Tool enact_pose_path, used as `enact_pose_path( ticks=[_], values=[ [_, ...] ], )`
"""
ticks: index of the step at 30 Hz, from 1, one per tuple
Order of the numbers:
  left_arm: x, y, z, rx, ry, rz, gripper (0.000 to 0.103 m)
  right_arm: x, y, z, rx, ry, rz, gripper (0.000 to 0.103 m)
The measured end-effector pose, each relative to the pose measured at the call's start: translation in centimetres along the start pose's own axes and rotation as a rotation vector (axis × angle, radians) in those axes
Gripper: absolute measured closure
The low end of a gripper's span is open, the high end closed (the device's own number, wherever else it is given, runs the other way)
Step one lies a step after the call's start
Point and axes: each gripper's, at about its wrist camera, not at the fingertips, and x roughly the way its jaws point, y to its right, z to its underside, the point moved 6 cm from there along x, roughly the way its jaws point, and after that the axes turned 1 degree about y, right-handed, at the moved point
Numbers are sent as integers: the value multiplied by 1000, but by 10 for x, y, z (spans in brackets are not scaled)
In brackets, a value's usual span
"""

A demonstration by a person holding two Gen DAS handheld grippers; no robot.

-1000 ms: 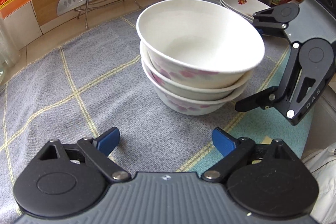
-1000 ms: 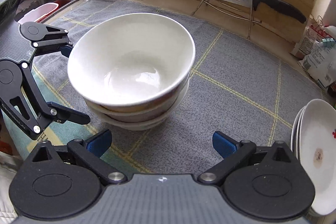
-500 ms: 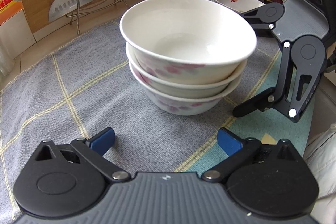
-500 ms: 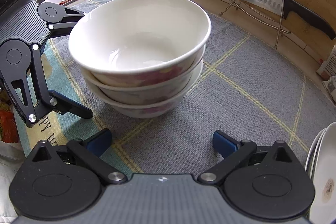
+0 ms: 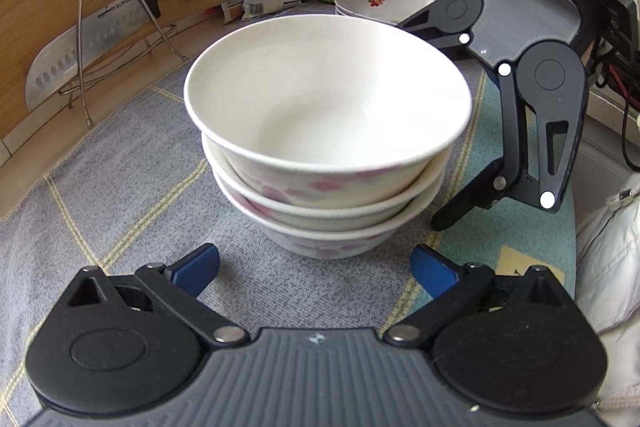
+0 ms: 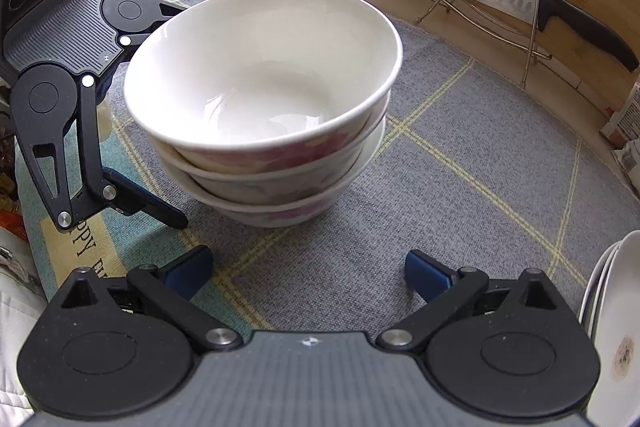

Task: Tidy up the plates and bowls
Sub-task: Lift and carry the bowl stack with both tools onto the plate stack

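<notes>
Bowls (image 5: 328,131) stacked on grey mat (image 5: 120,195)

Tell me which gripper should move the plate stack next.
Right, probably. The plate stack lies right beside the right gripper, whose fingers are open and empty. From the left gripper, also open, the plates sit far behind the bowl stack.

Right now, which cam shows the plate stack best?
Left wrist: the plate stack sits behind the bowls, top plate's red motif visible, right side hidden by the right gripper. Right wrist catches only cropped rims at its right edge.
</notes>
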Motion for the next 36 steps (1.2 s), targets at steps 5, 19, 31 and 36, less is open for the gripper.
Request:
enact_pose_path(
  ticks=[5,19,31,36],
  values=[
    [4,1,-8,108,-6,50,4,0,-1,-10,-96,18,-31,0],
    [7,-5,-21,209,-21,158,20,5,0,-35,-215,25,-142,8],
    [7,-8,-20,231,-19,206,21,1,-8,-36,-252,8,-155,15],
    [7,-9,-20,231,-15,208,21,2,-11,-37,-261,6,-164,15]
  ],
)
